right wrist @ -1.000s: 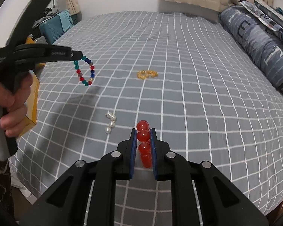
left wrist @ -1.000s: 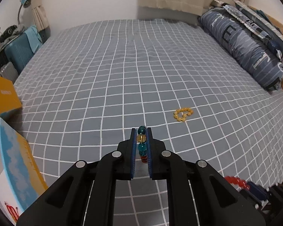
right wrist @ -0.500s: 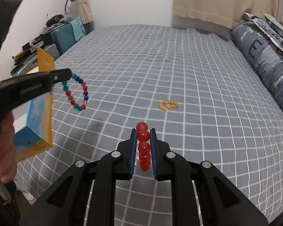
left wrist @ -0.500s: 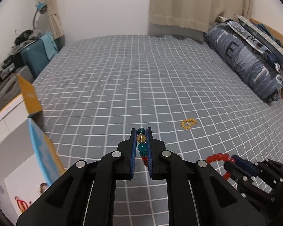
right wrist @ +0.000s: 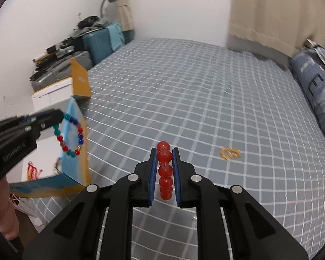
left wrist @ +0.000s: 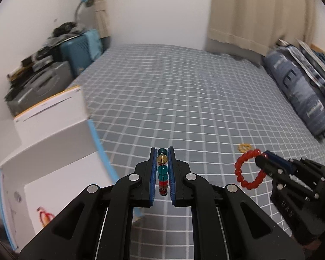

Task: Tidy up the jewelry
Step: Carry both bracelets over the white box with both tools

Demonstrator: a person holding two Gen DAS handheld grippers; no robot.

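The left gripper [left wrist: 162,151] is clamped on a multicoloured bead bracelet [left wrist: 162,171]: smooth glassy round beads in teal, amber and red sit in a row between its flat blue pads, which press on them from both sides. In the right wrist view the rest of that bracelet hangs as an open loop [right wrist: 69,134] below the matte black jaw tips, in front of an open cardboard box [right wrist: 75,138] with blue and yellow printed flaps and plain white inner walls.

The right gripper [right wrist: 164,151] is closed on a red bead bracelet [right wrist: 165,171]; its larger, translucent red spheres are stacked between the blue pads, one bead poking past the tips. From the left wrist view the same bracelet dangles as a ring [left wrist: 248,169] off the tip of that gripper, held in the air above the bed.

The bed [left wrist: 195,99] is covered with a grey sheet crossed by thin white lines in a square grid, lying smooth with slight ripples. A small yellow bead bracelet [right wrist: 230,153] lies crumpled on the sheet, to the right of the box and well apart from it. Beyond the box, along the bed's left edge, stand a teal hard-shell suitcase [right wrist: 101,43] and a blurred pile of dark clutter. A rolled blue patterned quilt [left wrist: 301,95] lies along the bed's right edge, under beige curtains [left wrist: 255,10]. A hand [right wrist: 2,205] grips the left gripper's handle.
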